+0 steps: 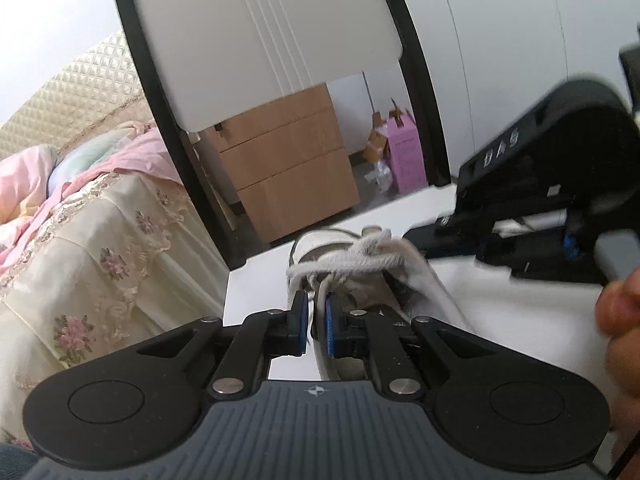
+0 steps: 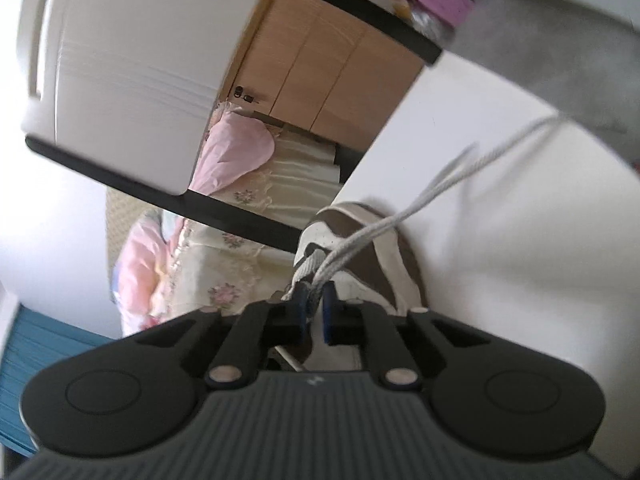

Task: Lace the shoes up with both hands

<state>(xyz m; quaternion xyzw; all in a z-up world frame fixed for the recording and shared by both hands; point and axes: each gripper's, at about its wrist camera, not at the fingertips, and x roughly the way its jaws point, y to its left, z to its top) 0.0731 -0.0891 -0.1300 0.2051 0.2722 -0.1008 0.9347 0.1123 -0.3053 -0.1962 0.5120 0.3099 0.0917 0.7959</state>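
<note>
A white and brown shoe (image 1: 420,280) lies on the white table (image 1: 500,312), its white laces (image 1: 352,258) bunched in a knot above the tongue. My left gripper (image 1: 317,320) is shut on a strand of lace right in front of that knot. The right gripper's black body (image 1: 552,184) reaches in from the right of the shoe. In the right wrist view the shoe (image 2: 360,240) sits near the table edge, and my right gripper (image 2: 314,304) is shut on lace strands (image 2: 400,216) that stretch away toward the upper right.
A white chair (image 1: 260,40) with a black frame stands behind the table. A bed (image 1: 92,220) with floral and pink covers is at the left. A wooden drawer unit (image 1: 288,160) and a pink box (image 1: 406,156) stand on the floor. A person's fingers (image 1: 618,308) show at the right.
</note>
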